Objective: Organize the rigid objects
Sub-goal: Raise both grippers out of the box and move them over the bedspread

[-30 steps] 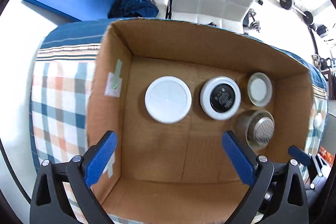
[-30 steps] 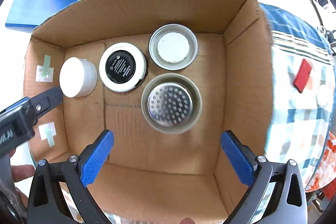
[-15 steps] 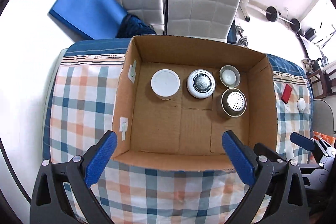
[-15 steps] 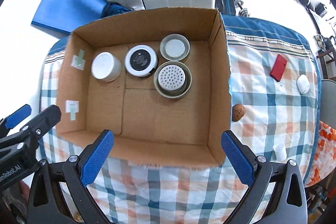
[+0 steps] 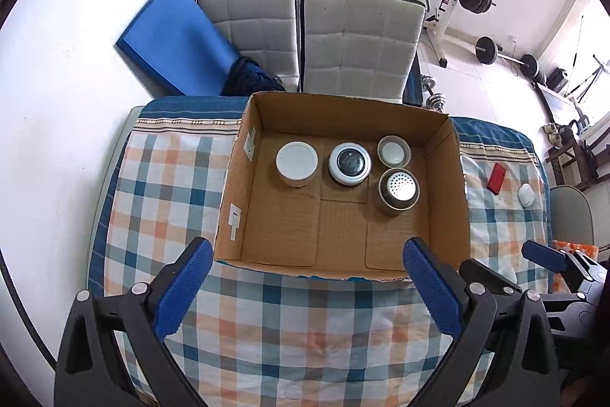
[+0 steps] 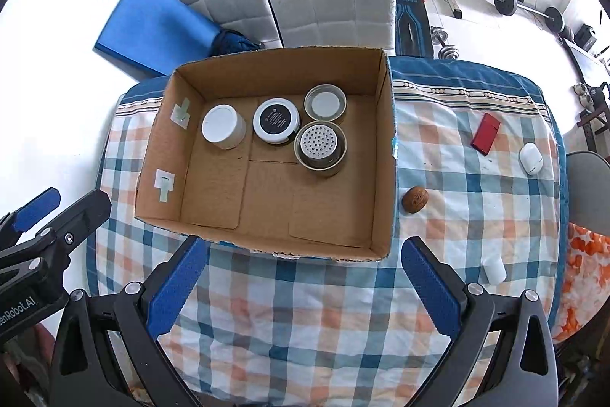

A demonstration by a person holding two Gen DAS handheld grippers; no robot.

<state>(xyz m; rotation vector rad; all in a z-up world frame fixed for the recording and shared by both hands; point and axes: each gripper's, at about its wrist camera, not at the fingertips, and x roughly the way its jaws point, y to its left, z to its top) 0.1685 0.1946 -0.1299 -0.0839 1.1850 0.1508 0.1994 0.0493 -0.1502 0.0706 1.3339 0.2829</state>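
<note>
Change since earlier frame: both grippers have pulled back and up from the cardboard box [image 5: 343,227]; the whole box and the checked cloth [image 5: 289,330] around it now show, where before the box floor filled the views.
Left gripper [image 5: 309,287]: jaws spread wide, holding nothing, above the cloth at the box's near edge.
Right gripper [image 6: 305,287]: jaws spread wide, empty, above the cloth near the box's near edge.
Containers in box: four, all along the far side — one white-lidded jar [image 6: 223,125], one jar with black-centred lid [image 6: 276,120], one open tin with white contents [image 6: 325,102], one tin with perforated metal top [image 6: 320,148].
Loose items on cloth, right of box: four — one red case [image 6: 485,138], one white oval object [image 6: 530,158], one brown round object [image 6: 414,200], one small white cylinder [image 6: 494,269].
Tape patches on box's left wall: two.
</note>
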